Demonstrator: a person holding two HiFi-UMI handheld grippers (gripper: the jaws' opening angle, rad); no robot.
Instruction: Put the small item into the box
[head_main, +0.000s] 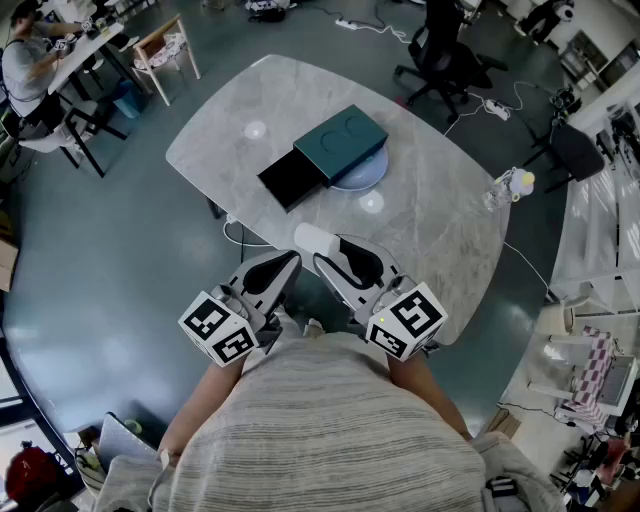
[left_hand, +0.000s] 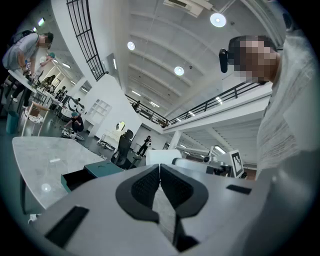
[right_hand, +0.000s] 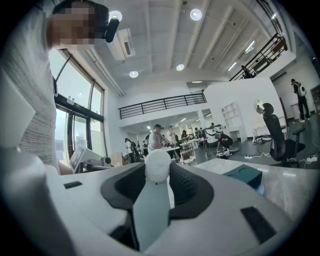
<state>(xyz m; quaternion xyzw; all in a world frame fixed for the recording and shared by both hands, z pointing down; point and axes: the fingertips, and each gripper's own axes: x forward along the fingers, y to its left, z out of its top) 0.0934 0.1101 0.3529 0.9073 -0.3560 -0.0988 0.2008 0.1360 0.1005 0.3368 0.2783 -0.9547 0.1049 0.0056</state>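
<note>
White and round-ended, the small item (head_main: 312, 240) is found clamped between the jaws of the right gripper (right_hand: 158, 172). It is low in the head view, close to the person's body, at about the near edge of the desk (head_main: 440, 230). The left gripper (left_hand: 160, 166) is held just beside it, toward the lower left. Its jaws are closed together with nothing between them.

Further up the frame, near the centre of the desk, the teal box (head_main: 345, 138) is seen resting on a pale blue disc (head_main: 368, 172). Its dark drawer (head_main: 290, 180) is drawn out toward the lower left. No contents can be made out in the drawer. The item is well apart from the box.

Assessment: the pickup is judged complete, and the box is already open to receive the item. Carrying the item across to the drawer and releasing it there are judged outstanding. Closing the drawer may also be required, though this is not stated in the task.
</note>
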